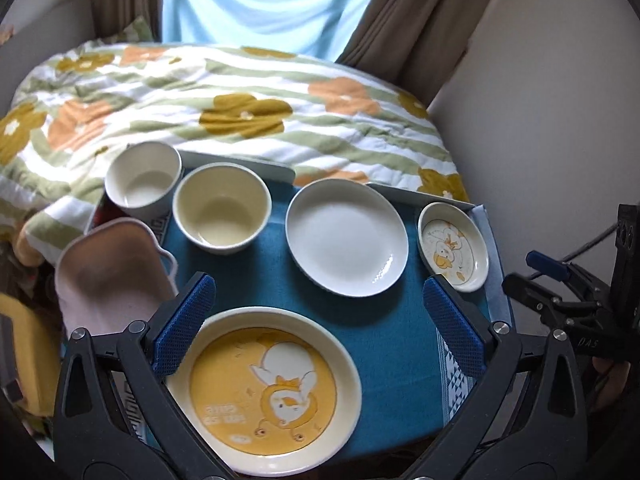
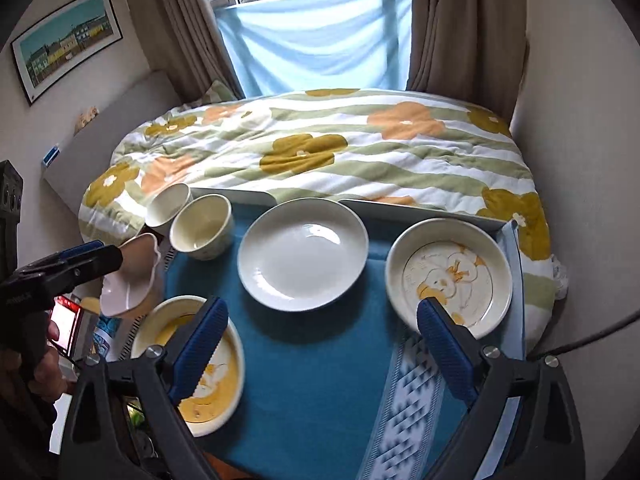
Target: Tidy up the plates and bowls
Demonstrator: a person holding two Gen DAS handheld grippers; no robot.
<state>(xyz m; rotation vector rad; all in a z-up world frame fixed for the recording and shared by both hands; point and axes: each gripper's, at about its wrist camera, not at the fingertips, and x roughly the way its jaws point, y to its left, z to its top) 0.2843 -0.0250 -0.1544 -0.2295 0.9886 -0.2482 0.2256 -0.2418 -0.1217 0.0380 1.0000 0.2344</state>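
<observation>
On the blue cloth (image 1: 400, 340) sit a large yellow duck plate (image 1: 264, 396), a plain white plate (image 1: 346, 236), a small duck dish (image 1: 452, 246), a cream bowl (image 1: 222, 208), a white bowl (image 1: 142, 178) and a pink scalloped bowl (image 1: 112, 276). My left gripper (image 1: 316, 320) is open and empty, above the duck plate's far rim. My right gripper (image 2: 320, 336) is open and empty, over the cloth between the duck plate (image 2: 208, 376) and the small duck dish (image 2: 448, 276). The white plate (image 2: 302, 254) lies ahead of it.
A bed with a flowered quilt (image 2: 320, 152) lies right behind the table. Curtains and a window (image 2: 316, 32) are beyond. A white wall (image 1: 540, 100) is at the right. The right gripper shows at the edge of the left wrist view (image 1: 560, 280).
</observation>
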